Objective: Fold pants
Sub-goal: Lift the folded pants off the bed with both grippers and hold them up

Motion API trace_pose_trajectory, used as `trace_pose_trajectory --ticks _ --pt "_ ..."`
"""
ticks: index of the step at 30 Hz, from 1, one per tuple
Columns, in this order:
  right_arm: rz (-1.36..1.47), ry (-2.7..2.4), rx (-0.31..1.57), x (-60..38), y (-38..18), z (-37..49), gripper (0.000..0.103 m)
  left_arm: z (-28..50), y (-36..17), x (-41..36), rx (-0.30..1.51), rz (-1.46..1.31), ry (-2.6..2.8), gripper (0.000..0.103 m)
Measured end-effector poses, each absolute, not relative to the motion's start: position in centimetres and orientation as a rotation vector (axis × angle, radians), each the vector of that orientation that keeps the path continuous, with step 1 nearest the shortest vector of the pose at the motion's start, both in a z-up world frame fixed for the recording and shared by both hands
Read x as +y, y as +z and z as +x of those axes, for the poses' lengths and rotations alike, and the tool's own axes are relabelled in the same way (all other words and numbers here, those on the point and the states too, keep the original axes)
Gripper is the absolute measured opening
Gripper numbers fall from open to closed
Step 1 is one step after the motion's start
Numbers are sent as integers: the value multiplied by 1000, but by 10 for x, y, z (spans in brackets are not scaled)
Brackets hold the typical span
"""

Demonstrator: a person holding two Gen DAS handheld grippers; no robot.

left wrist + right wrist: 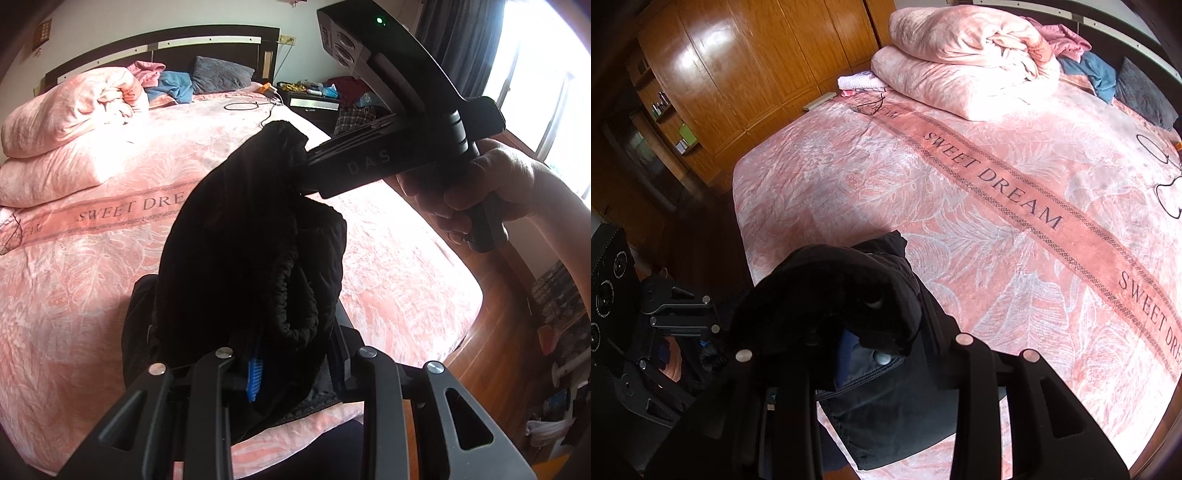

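Observation:
Black pants [243,236] hang bunched between my two grippers above the pink bed. My left gripper [291,332] is shut on the pants' elastic waistband, with a blue pad [255,376] showing beside the cloth. My right gripper [306,158] comes in from the right in the left wrist view, held by a hand, and is shut on the upper edge of the pants. In the right wrist view the pants [849,295] drape over my right gripper [864,332] and hide its fingertips; a lower part lies on the bed. My left gripper [683,325] shows at the left there.
The bed [960,192] has a pink "SWEET DREAM" cover. A folded pink duvet [70,122] and pillows lie at its head. A black cable [240,106] lies on the cover. A wooden wardrobe [746,74] stands beyond the bed. A cluttered nightstand [317,99] stands by the window.

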State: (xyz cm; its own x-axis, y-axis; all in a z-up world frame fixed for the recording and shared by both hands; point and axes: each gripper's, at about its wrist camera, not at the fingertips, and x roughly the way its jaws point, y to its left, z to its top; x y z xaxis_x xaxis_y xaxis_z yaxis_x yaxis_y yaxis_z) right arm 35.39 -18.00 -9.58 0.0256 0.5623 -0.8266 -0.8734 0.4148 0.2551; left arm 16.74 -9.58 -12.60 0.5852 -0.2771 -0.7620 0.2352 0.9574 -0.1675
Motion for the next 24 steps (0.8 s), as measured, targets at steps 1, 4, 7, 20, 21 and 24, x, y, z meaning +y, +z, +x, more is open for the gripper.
trace_pose_trajectory --ticks 1,4,7,20,21,24 --pt "-366 1148 1052 -182 -97 354 32 169 -128 -98 901 -47 -301 29" --pt "-361 1145 1058 -188 -104 356 32 172 -133 -104 914 -31 -309 29" --pt "-354 1142 1066 -195 -110 358 32 174 -139 -111 925 -16 -316 29" --pt "-310 1130 1101 -225 -147 368 33 187 -168 -144 990 43 -335 29" --pt "-306 1130 1104 -228 -150 369 33 189 -171 -146 996 48 -335 29" --pt "-295 1125 1115 -233 -159 371 33 192 -179 -153 1014 60 -339 29"
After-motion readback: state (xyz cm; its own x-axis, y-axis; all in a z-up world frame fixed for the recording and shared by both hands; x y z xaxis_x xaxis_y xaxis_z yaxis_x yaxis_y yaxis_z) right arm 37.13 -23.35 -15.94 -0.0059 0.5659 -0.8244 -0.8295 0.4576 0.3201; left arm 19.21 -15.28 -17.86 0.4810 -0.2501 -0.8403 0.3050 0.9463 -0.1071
